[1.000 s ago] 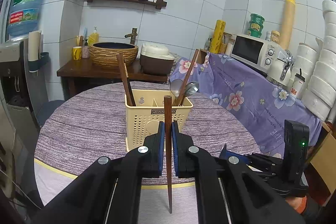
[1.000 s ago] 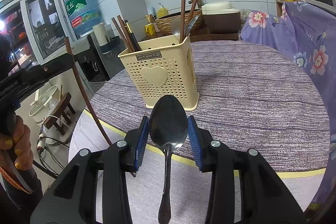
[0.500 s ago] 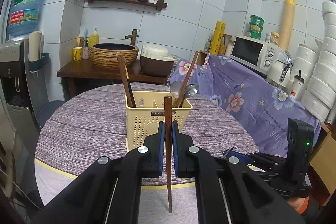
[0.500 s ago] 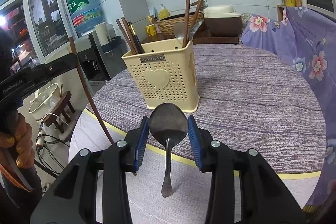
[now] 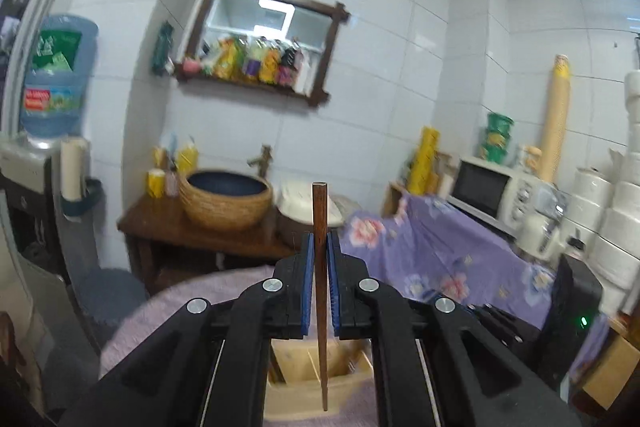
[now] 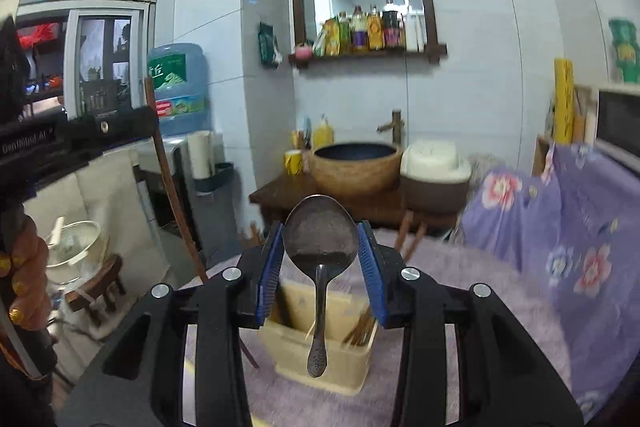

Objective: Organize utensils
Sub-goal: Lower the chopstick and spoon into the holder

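Observation:
My left gripper is shut on a dark wooden chopstick, held upright with its tip hanging over the cream utensil holder below. My right gripper is shut on the bowl of a metal spoon, whose handle hangs down in front of the cream holder. Chopsticks stand in the holder's right compartment. The left gripper with its chopstick shows at the left of the right wrist view, held by a person's hand.
The holder stands on a round table with a purple cloth. Behind it are a wooden stand with a woven basin, a rice cooker, a water dispenser and a flowered cloth under a microwave.
Both grippers have risen with their utensils, so the holder now lies low under the fingers instead of ahead of them. The grips have not changed.

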